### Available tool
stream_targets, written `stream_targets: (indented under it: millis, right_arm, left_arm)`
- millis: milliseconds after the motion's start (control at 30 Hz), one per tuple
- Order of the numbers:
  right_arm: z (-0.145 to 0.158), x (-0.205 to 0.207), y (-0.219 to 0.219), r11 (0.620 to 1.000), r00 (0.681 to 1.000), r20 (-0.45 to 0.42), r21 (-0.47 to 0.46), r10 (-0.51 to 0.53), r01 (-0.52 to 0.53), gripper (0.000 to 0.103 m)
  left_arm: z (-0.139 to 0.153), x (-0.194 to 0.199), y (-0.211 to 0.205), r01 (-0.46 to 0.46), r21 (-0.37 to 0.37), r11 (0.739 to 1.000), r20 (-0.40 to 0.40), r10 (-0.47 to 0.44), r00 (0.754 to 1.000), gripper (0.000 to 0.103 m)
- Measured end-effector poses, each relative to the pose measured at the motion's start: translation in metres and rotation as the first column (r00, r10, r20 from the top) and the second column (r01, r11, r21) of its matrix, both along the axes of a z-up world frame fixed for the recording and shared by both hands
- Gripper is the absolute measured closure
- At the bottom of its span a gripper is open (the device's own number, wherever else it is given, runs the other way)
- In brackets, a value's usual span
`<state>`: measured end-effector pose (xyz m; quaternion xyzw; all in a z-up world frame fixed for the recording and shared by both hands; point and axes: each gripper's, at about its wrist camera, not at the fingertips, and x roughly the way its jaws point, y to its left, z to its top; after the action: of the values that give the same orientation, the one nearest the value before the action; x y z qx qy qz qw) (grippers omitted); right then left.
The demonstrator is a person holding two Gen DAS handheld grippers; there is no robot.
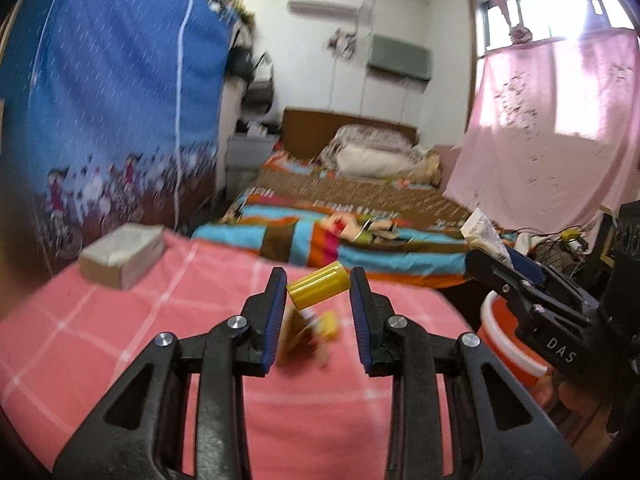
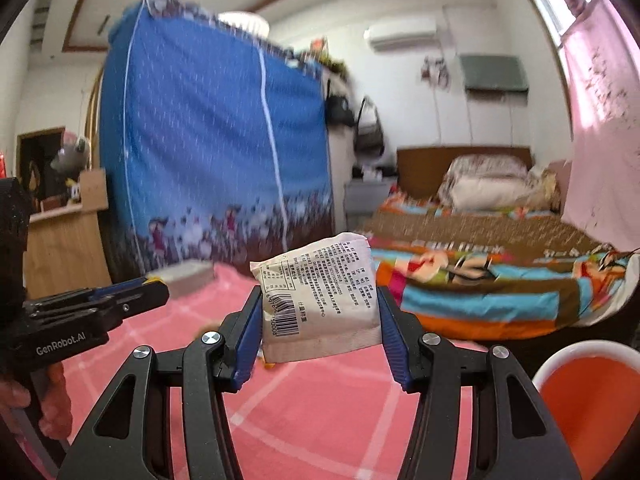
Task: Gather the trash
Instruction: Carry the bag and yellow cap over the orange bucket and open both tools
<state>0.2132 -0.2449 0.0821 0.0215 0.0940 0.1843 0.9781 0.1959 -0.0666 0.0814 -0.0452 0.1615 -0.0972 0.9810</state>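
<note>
The left gripper [image 1: 319, 284] pinches a small yellow cylinder [image 1: 319, 283] between its blue pads, the piece lying crosswise with one end against each pad, held above a pink checked cloth [image 1: 200, 280]. Just below it a yellow and brown scrap [image 1: 316, 330] shows as a blur over the cloth; whether it hangs from the cylinder or lies on the cloth cannot be told. The right gripper [image 2: 320, 300] is closed on a white printed packet [image 2: 320, 296], whose barcode faces the camera and whose sides meet both pads. In the left wrist view the same right gripper [image 1: 492, 258] reaches in from the right with the packet [image 1: 482, 234] sticking up from its tip. An orange bucket with a white rim [image 2: 592, 392] stands near right, below the edge of the pink cloth, and it shows too under the right gripper [image 1: 504, 344]. On the far left of the cloth rests a grey-white box [image 1: 122, 254]. Beyond lie a bed with a striped blanket [image 1: 320, 236], a blue fabric wardrobe [image 1: 112, 100] on the left, and a pink curtain [image 1: 552, 128] on the right.
</note>
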Motion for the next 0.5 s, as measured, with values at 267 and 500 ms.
stream_targets:
  millis: [267, 500]
  right_arm:
    - [0.017, -0.023, -0.042, 0.992, 0.988, 0.116, 0.073, -0.106, 0.098, 0.051]
    - [0.02, -0.039, -0.08, 0.974, 0.965, 0.146, 0.103, -0.216, 0.202, 0.051]
  left_arm:
    - [0.023, -0.012, -0.047, 0.086, 0.049, 0.995, 0.128, -0.091, 0.988, 0.067]
    - [0.032, -0.015, -0.086, 0.167, 0.07, 0.983, 0.164, -0.177, 0.971, 0.067]
